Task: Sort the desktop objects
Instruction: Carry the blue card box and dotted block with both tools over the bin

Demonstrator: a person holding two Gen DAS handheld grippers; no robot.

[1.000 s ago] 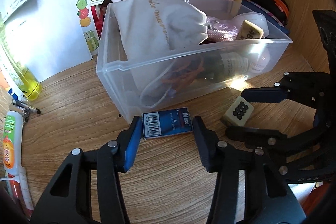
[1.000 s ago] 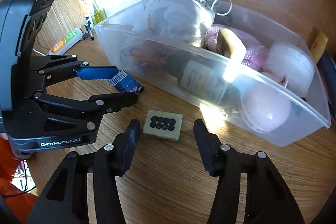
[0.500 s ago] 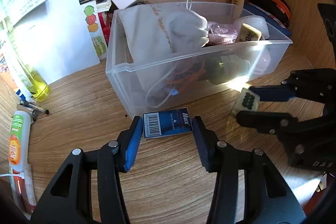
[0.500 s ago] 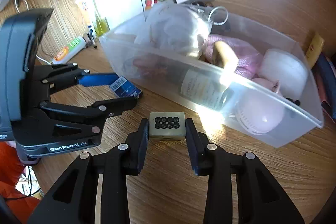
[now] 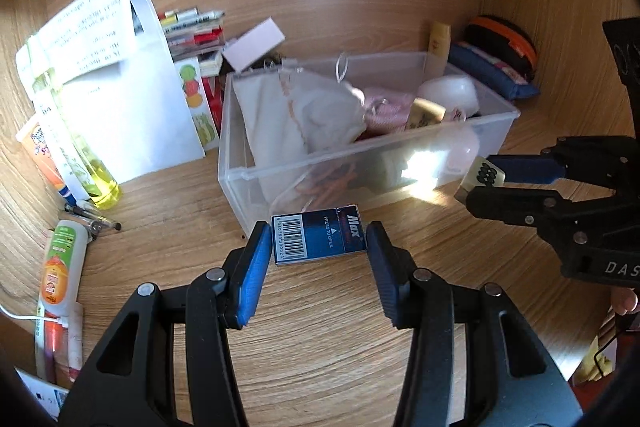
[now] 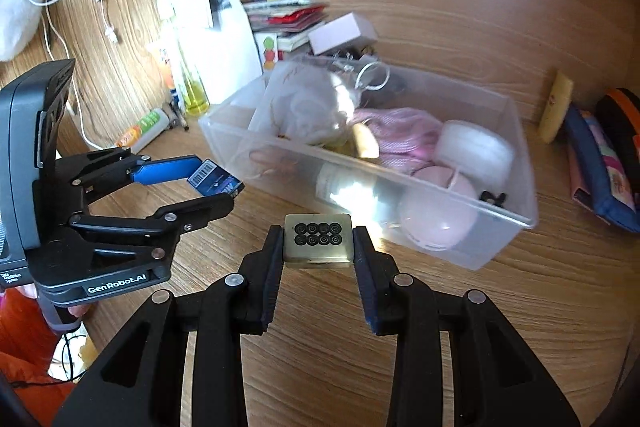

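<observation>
Risk sits mostly in how crowded the clear plastic bin already is; a white drawstring pouch, pink knit cloth, a bottle lying on its side and a white round jar fill it nearly to the rim, so anything dropped on that heap could roll back over the front wall onto the desk.

Right gripper is closed narrow on the mahjong tile, pads flat on its two side faces, dotted face up, held clear of the wood just in front of the bin; the tile looks smooth and hard, so I judge a slight loosening or a tilt could let it slide out forward.

Left gripper holds the blue staple box by its short ends, at a middling width, near the bin's left front corner; the box is thin and probably light, and a grip across its ends may let it pivot or twist.

Both grippers hang close together before the same wall; should they head for the bin together, their fingers could knock, or one could clip the rim and shove the bin towards the books behind.
</observation>
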